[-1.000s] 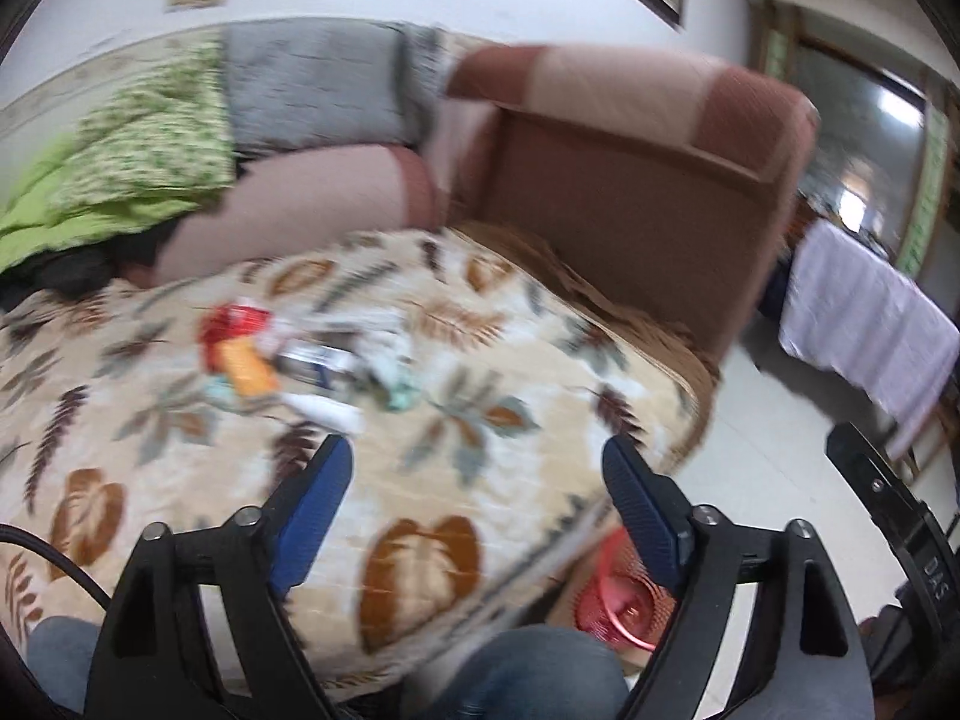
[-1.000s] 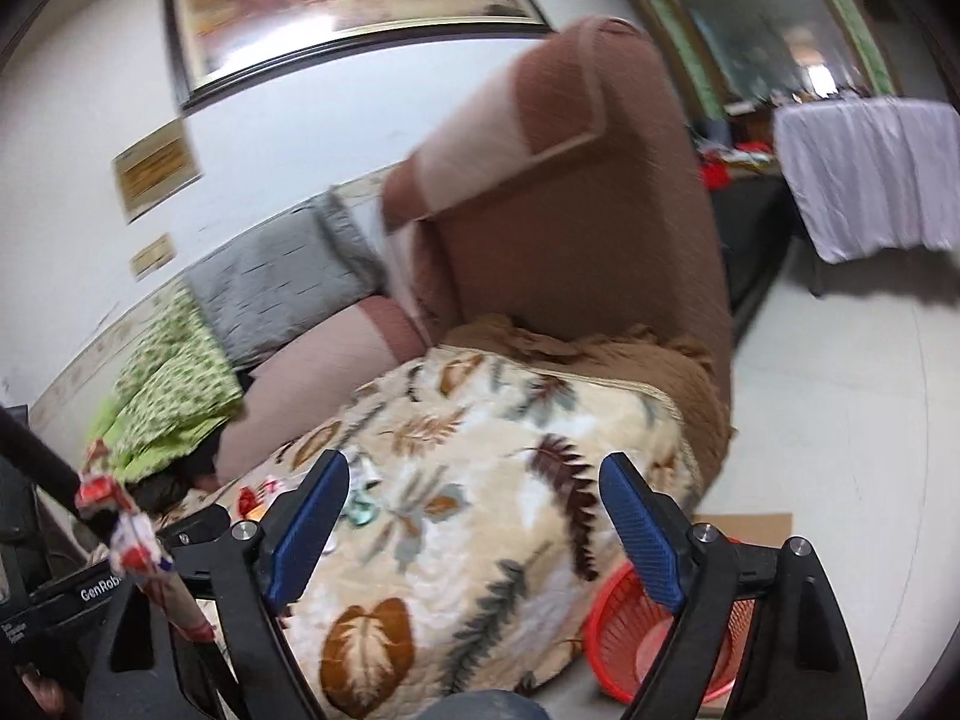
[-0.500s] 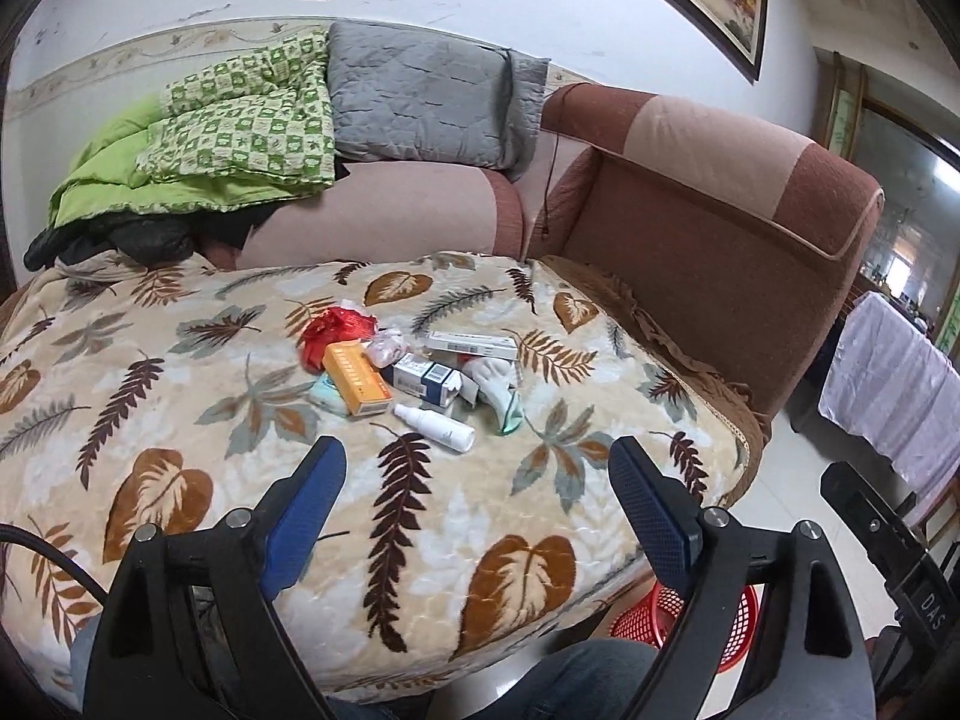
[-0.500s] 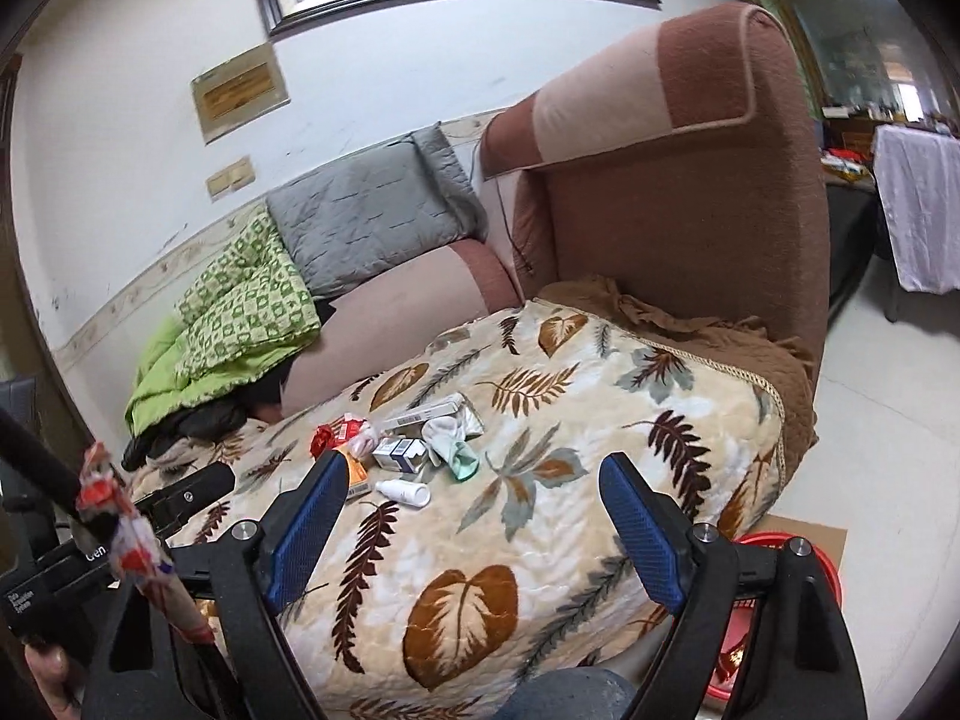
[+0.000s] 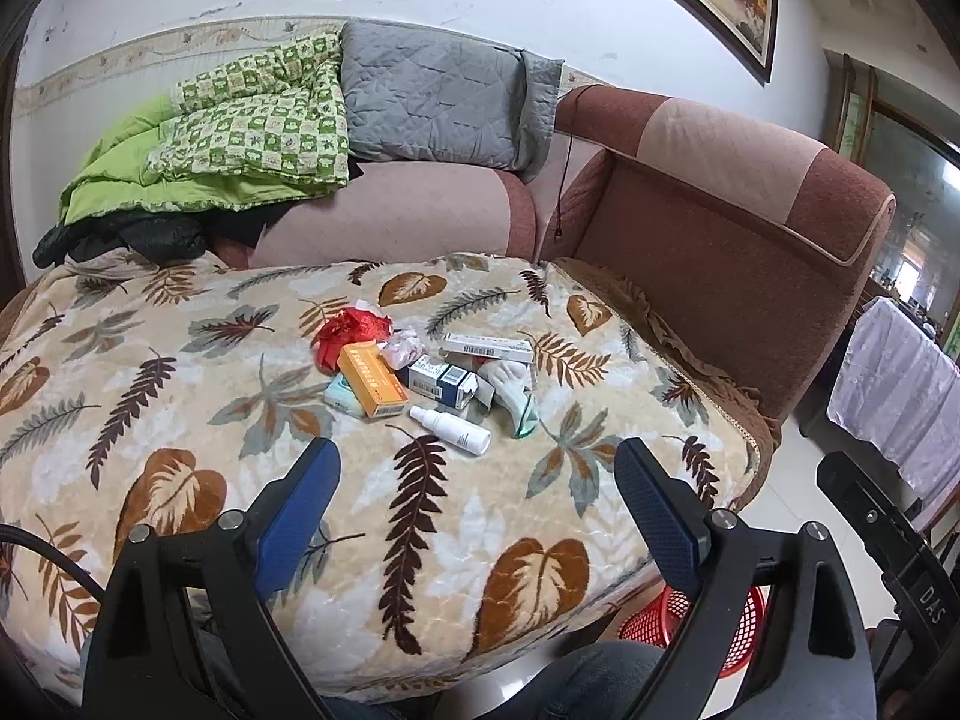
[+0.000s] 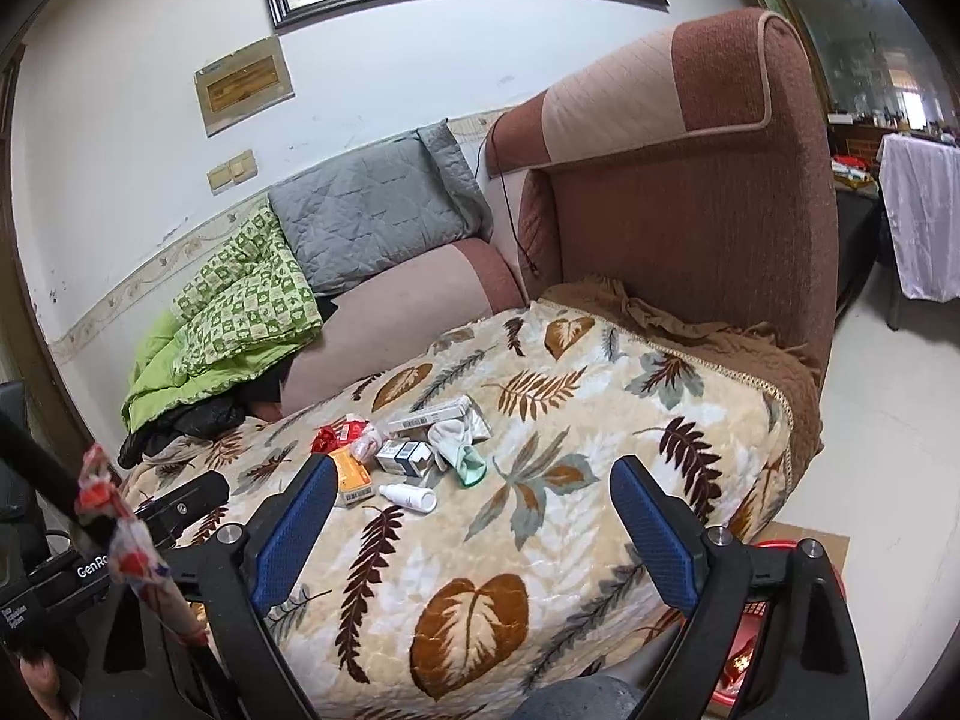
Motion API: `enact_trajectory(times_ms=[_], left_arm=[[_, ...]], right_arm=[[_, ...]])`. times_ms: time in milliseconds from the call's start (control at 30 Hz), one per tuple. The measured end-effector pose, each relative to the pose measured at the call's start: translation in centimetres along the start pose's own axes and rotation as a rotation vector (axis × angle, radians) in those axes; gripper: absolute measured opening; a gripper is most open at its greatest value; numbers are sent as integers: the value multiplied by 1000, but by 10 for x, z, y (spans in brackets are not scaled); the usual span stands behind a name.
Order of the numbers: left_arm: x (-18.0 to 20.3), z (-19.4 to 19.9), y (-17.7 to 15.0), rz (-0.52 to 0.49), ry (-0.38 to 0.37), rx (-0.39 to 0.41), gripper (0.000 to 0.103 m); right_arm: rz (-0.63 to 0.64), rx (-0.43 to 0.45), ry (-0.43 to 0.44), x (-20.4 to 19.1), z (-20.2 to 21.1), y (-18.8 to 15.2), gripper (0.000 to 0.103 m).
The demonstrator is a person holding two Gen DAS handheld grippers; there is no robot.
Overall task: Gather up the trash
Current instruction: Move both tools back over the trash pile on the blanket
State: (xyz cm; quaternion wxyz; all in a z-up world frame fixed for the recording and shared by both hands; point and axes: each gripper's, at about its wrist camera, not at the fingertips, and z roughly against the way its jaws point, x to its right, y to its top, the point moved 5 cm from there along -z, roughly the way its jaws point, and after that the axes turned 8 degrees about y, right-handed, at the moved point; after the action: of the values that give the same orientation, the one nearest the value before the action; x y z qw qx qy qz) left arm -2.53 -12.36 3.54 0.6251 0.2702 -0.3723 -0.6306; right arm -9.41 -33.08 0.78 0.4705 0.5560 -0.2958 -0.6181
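A pile of trash lies on the leaf-patterned blanket [image 5: 180,396]: a red wrapper [image 5: 348,333], an orange box [image 5: 372,381], a dark blue and white box [image 5: 441,381], a long white box [image 5: 487,348], a white spray bottle [image 5: 451,429] and a crumpled white and green piece [image 5: 513,390]. The same pile shows in the right wrist view, with the orange box [image 6: 351,474] and spray bottle [image 6: 408,497]. My left gripper [image 5: 477,498] is open, short of the pile. My right gripper [image 6: 471,516] is open too, above the blanket's near part. A red basket [image 5: 690,624] stands on the floor below the blanket's edge.
A brown sofa backrest [image 5: 720,228] rises to the right of the blanket. Green quilts [image 5: 240,138] and a grey cushion [image 5: 432,102] lie at the back. The person's knee [image 5: 600,684] is below my left gripper. A white-draped table [image 5: 900,396] stands at the far right.
Both views have swung left and up from the floor and basket toward the blanket, so the trash pile now sits nearer the centre. Both grippers stayed open.
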Motion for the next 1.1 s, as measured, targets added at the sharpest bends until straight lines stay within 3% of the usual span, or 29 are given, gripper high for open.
enact_trajectory(times_ms=[300, 600, 833, 1033, 1100], left_arm=[[-25, -18, 6, 28, -5, -35, 92], [-63, -59, 46, 58, 15, -67, 92], [-70, -138, 82, 37, 29, -169, 92], [-71, -232, 96, 62, 90, -293, 92], [-67, -258, 95, 69, 95, -320, 92]], right_arm=[[4, -33, 52, -4, -22, -1, 95], [-14, -121, 150, -5, -80, -11, 95], [-53, -183, 196, 0, -150, -9, 95], [-94, -125, 172, 13, -208, 16, 94], [-118, -144, 178, 18, -239, 21, 94]])
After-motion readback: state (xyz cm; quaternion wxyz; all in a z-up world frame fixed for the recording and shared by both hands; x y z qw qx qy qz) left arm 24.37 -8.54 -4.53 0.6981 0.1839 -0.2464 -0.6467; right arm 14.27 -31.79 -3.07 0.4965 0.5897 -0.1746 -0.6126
